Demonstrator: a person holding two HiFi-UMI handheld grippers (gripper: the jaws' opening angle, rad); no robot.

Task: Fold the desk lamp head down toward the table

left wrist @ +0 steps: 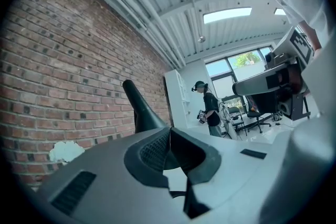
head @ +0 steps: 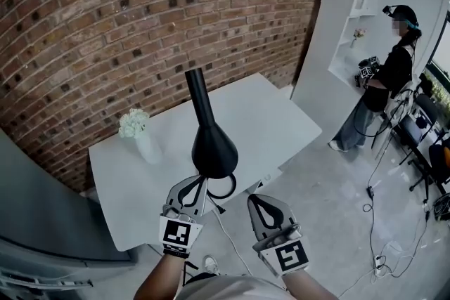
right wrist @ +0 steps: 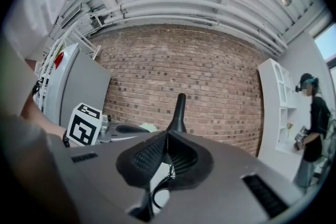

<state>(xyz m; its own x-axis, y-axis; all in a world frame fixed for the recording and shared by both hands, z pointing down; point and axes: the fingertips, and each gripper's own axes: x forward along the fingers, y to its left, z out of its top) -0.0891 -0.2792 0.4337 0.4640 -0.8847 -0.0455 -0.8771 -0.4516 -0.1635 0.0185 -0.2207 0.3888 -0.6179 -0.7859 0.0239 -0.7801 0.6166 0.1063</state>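
left hand-held gripper (head: 196,184) and right hand-held gripper (head: 256,200) both clenched, empty; desk lamp (head: 212,145) upright at 12 o'clock beyond them.

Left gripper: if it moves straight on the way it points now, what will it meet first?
Most likely the desk lamp, whose wide body stands right beyond the tips of the left gripper; the depth is hard to judge.
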